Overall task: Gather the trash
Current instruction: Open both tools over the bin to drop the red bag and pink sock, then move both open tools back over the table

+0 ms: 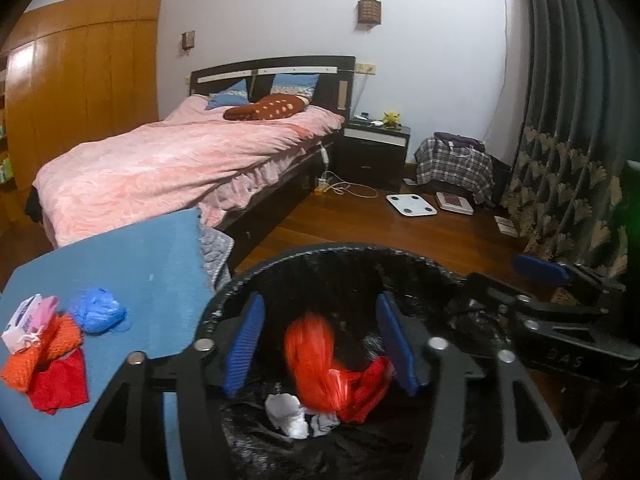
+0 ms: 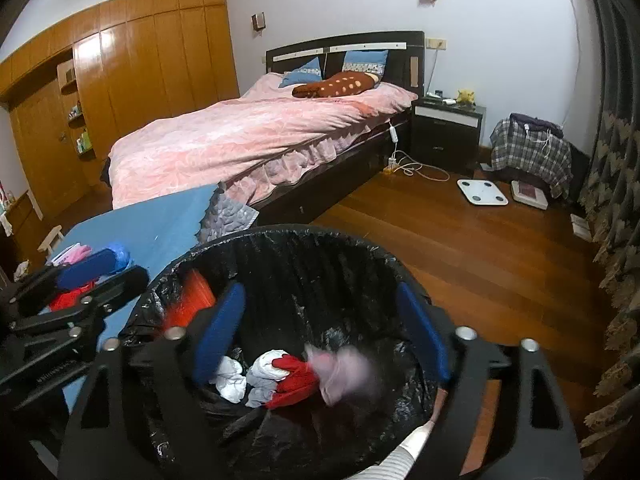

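Note:
A bin lined with a black bag (image 1: pixel 340 250) stands beside a blue table (image 1: pixel 160 264). My left gripper (image 1: pixel 320 344) hangs open over the bin. A motion-blurred orange bag (image 1: pixel 310 356) sits loose between its blue pads, touching neither. My right gripper (image 2: pixel 322 334) is open over the same bin (image 2: pixel 304 236), with a blurred pink piece (image 2: pixel 344 372) loose below it. White crumpled paper (image 2: pixel 232 380) and a red scrap (image 2: pixel 292 380) lie in the bin. On the table remain a blue plastic bag (image 1: pixel 98 310), an orange mesh (image 1: pixel 44 352), a red piece (image 1: pixel 60 388) and a pink-white packet (image 1: pixel 28 320).
A bed with a pink cover (image 1: pixel 168 160) stands behind the table. Beyond it are a dark nightstand (image 1: pixel 374 152), a white scale (image 1: pixel 412 205) on the wooden floor, a plaid-covered heap (image 1: pixel 456 164), a dark curtain (image 1: pixel 568 120) on the right and a wooden wardrobe (image 1: pixel 80 80) on the left.

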A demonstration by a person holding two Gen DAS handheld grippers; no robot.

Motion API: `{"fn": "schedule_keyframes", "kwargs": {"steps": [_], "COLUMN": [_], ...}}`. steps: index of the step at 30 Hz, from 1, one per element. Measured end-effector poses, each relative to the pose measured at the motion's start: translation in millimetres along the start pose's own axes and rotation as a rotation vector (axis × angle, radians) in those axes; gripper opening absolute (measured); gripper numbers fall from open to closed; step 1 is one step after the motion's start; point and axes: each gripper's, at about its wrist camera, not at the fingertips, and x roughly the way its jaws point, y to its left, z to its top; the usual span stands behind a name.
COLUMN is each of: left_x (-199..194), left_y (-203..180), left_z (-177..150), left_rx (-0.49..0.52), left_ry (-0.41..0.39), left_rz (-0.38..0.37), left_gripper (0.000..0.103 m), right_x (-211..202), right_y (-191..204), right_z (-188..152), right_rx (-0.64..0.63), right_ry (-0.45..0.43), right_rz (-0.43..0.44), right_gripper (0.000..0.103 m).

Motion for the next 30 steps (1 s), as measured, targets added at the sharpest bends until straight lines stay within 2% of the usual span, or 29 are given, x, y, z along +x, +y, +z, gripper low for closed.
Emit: {"fn": "schedule_keyframes", "kwargs": {"steps": [2, 4, 8, 18, 30], "left_x": [-4, -11, -25, -64, -91], "left_y": [7, 16, 35, 92, 173], "left_z": [0, -1, -2, -14, -34], "left_rx": [-0.007, -0.02, -0.047, -0.113, -0.199], "left_ry": [-0.008, -0.017, -0.035, -0.068, -0.083], "left_rz": [0.017, 0.043, 0.084, 0.22, 0.393], "left_gripper": [0.072, 0.077, 0.087, 0.09, 0.09], "right_x": [-4, -6, -10, -7, 20], "right_y": [1, 0, 7, 61, 151], "right_z": [0, 1, 3, 17, 33], "right_rx": [-0.003, 0.0, 0.01, -0.045, -0.127], "right_ry": [-0.015, -0.021, -0.025, -0.031, -0.033], "right_rz": [-0.011, -0.007, 0.012, 0.093, 0.202], "right_gripper": [0.092, 0.096, 0.097, 0.097, 0.097]}}
